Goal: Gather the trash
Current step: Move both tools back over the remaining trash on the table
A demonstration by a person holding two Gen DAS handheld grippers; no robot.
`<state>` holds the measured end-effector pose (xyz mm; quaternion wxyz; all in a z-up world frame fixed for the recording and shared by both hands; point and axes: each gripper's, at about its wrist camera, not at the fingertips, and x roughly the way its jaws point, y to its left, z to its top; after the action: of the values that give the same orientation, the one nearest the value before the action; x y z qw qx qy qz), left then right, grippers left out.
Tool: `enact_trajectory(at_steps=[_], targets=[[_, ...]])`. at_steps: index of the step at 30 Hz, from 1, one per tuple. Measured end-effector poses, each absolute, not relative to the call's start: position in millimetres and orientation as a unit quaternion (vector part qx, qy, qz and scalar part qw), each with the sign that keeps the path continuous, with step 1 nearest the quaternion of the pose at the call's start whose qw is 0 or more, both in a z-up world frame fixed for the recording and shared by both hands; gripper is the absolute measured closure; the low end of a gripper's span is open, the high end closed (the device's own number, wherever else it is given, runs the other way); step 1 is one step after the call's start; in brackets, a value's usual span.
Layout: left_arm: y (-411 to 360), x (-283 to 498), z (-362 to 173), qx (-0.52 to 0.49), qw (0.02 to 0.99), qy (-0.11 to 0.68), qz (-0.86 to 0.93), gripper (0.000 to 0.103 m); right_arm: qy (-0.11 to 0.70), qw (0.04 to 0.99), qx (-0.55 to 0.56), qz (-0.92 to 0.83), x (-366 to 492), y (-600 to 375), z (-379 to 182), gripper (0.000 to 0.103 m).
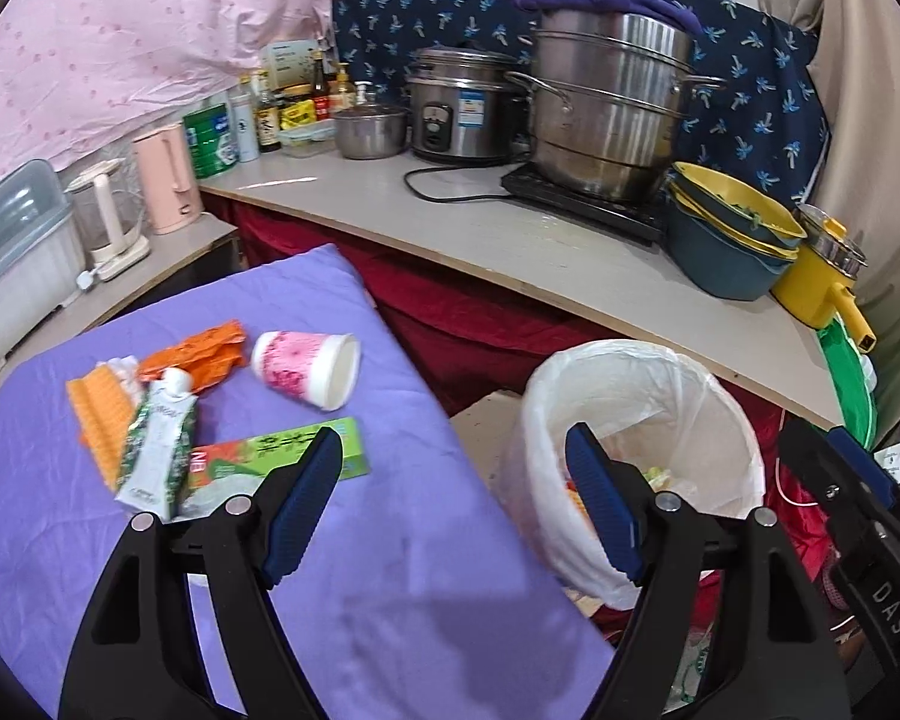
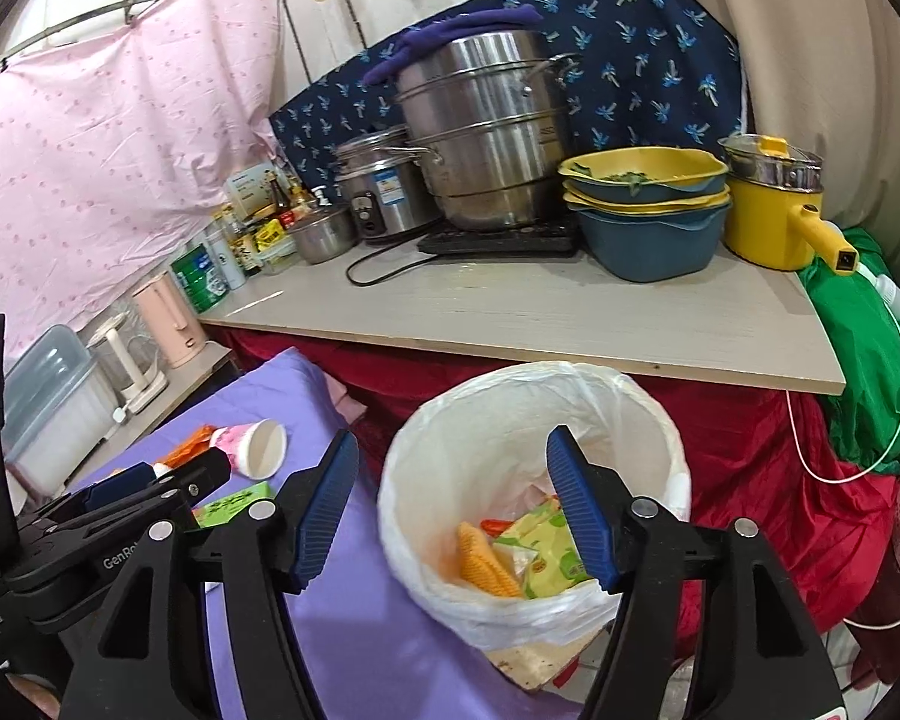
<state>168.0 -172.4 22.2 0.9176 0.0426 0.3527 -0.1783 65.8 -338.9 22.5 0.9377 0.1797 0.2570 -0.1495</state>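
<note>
Trash lies on a purple cloth [image 1: 390, 570]: a pink paper cup [image 1: 306, 366] on its side, an orange wrapper [image 1: 195, 354], a tube [image 1: 156, 450], a green box [image 1: 270, 459] and an orange waffle-like piece [image 1: 99, 420]. A white-lined bin [image 2: 534, 480] stands to the right and holds wrappers [image 2: 540, 552]. My left gripper [image 1: 450, 504] is open and empty above the cloth's edge, between the trash and the bin [image 1: 642, 420]. My right gripper [image 2: 450, 504] is open and empty over the bin's left rim. The cup [image 2: 258, 450] and box [image 2: 234, 504] also show in the right wrist view.
A beige counter [image 2: 510, 312] behind carries a steel steamer pot [image 2: 480, 132], a rice cooker [image 2: 378, 186], stacked yellow and blue basins [image 2: 648, 210], a yellow pot [image 2: 774, 210] and bottles [image 1: 282, 102]. A pink kettle [image 1: 165, 180] stands on a lower shelf at left.
</note>
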Motion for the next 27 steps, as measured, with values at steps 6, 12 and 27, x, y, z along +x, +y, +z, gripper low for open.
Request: enact_trajectory(at_steps=[6,12,27], targets=[[-126.1,162.0,28.3,0.035,0.926,0.348,-0.145,0.029,0.258,0.945,0.163,-0.121,69.2,-297.8,32.5,0.038],[-73.7,158.8,28.4,0.019,0.930,0.351,-0.105,0.027,0.265,0.949,0.147,-0.087,77.3,-255.0,35.9,0.038],[50.9,161.5,0.3,-0.029,0.924,0.382,-0.009,0.026,0.315,0.942,0.114,-0.003,106.4,-154.3,4.7,0.038]])
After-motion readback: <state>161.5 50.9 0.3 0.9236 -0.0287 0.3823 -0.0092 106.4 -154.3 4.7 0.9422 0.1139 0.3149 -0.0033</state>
